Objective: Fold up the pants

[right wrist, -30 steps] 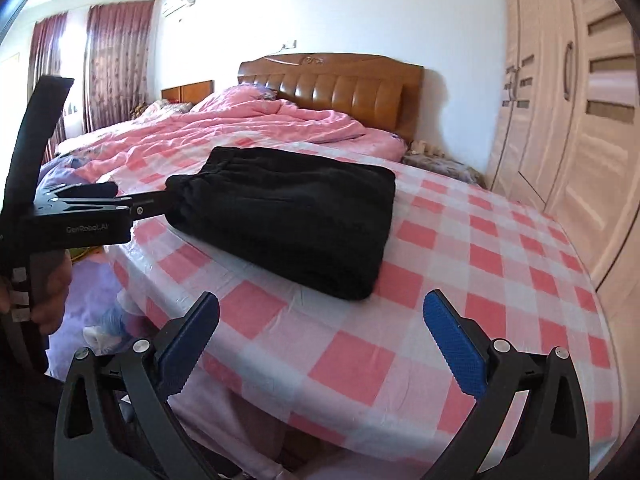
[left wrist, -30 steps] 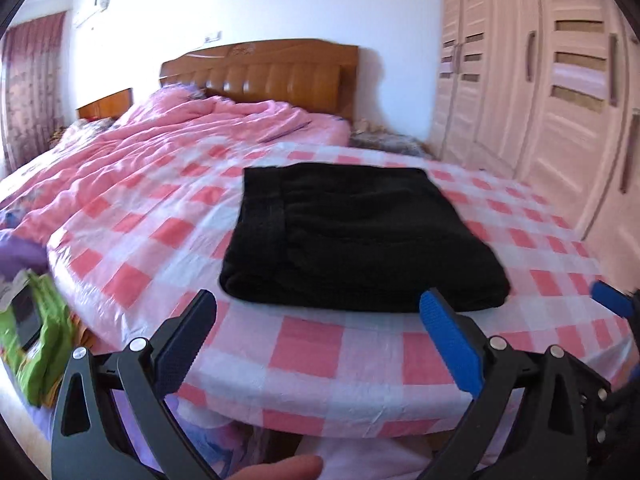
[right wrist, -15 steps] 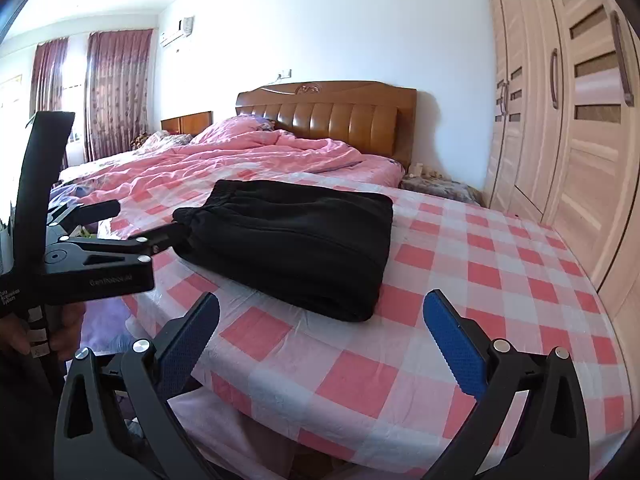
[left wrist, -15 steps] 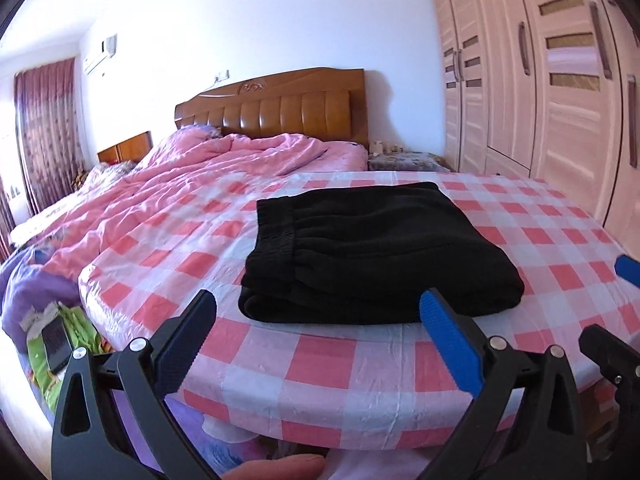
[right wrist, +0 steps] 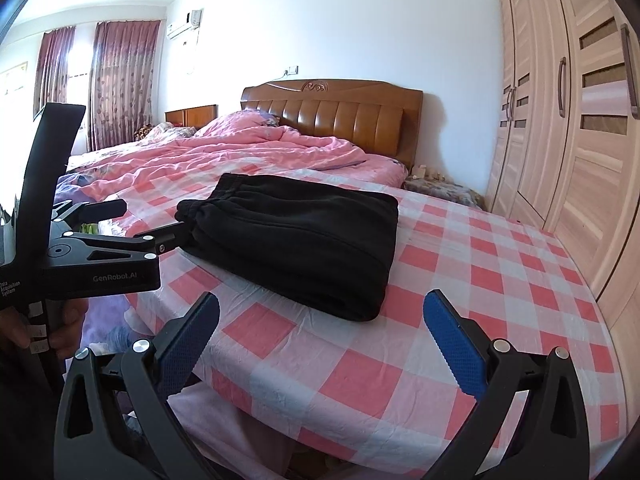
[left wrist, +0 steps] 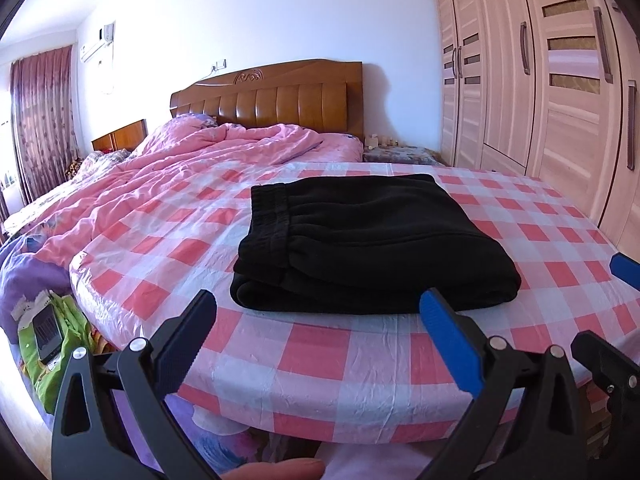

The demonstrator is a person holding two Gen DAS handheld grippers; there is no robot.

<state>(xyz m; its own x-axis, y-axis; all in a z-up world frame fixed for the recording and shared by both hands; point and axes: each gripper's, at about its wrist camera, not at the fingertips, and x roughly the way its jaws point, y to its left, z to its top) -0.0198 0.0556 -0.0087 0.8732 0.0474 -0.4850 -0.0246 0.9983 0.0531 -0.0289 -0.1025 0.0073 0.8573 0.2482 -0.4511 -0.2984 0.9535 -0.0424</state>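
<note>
The black pants (left wrist: 360, 240) lie folded into a thick rectangle on the pink-and-white checked cloth (left wrist: 320, 352), waistband to the left. They also show in the right wrist view (right wrist: 296, 236). My left gripper (left wrist: 318, 312) is open and empty, held back from the near edge of the pants, apart from them. My right gripper (right wrist: 320, 316) is open and empty, near the front right corner of the pants. The left gripper also shows from the side in the right wrist view (right wrist: 120, 224), jaws apart, by the pants' left end.
The checked cloth covers a round-edged surface at the foot of a bed with a rumpled pink quilt (left wrist: 180, 176) and a wooden headboard (left wrist: 276, 100). A wardrobe (left wrist: 560, 100) stands along the right. A green bag (left wrist: 52, 340) lies on the floor at left.
Both grippers have drawn back and dropped lower, and the views have tilted up to show more wall. The pants have not moved. Both grippers stay open.
</note>
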